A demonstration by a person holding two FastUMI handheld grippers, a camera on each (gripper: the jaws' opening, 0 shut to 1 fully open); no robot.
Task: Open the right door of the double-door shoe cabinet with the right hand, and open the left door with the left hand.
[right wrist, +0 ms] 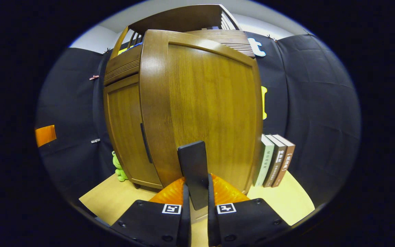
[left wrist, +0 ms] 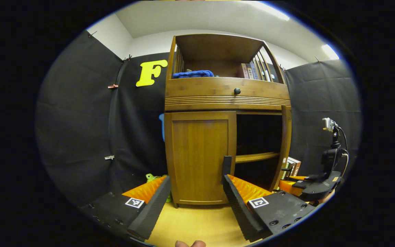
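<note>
The wooden shoe cabinet [left wrist: 226,92] stands straight ahead in the left gripper view. Its left door [left wrist: 197,154] is closed, and that door's dark vertical handle [left wrist: 227,164] sits just above my right-hand finger. My left gripper [left wrist: 195,180] is open in front of this door, close to it, holding nothing. The right door [right wrist: 211,103] is swung out wide, leaving a dark interior with a shelf [left wrist: 255,157]. My right gripper [right wrist: 196,192] is shut on the right door's handle [right wrist: 193,171]. That gripper [left wrist: 315,187] also shows at the right of the left gripper view.
Three books [right wrist: 274,161] stand on the yellow floor [right wrist: 286,202] right of the open door. A green toy [right wrist: 118,169] sits by the cabinet's left foot. A blue cloth [left wrist: 193,73] and books [left wrist: 250,71] lie on the top shelf, above a drawer knob [left wrist: 237,91].
</note>
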